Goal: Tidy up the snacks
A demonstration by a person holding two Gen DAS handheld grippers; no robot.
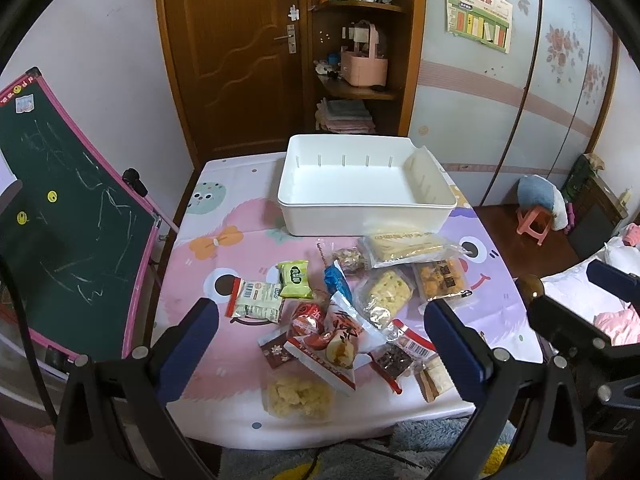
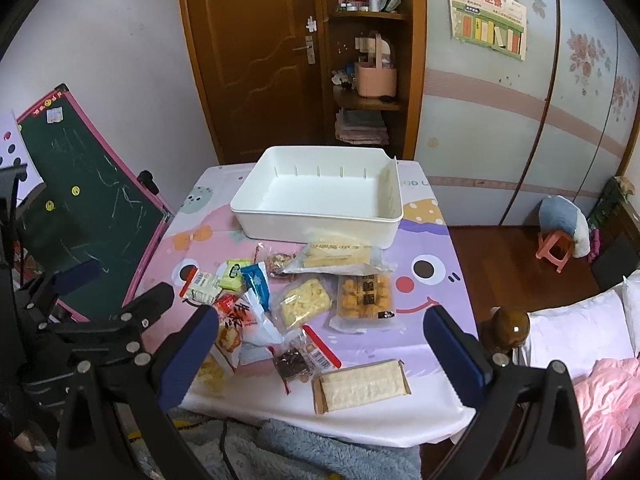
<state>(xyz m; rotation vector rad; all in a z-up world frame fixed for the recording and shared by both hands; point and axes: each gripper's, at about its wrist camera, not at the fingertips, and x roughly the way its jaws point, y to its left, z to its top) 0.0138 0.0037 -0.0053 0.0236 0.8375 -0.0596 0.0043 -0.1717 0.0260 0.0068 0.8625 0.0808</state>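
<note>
One white bin (image 1: 366, 208) stands on the table (image 1: 224, 412). Roughly a dozen wrapped snack packets (image 1: 384, 298) lie before it; overlap prevents an exact count.

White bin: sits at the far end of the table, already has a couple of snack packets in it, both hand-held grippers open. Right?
Not quite. The white bin is empty; both wrist views show its bare floor. The snack packets all lie on the table in front of it. The rest holds: far end, left hand-held gripper and right hand-held gripper open.
</note>
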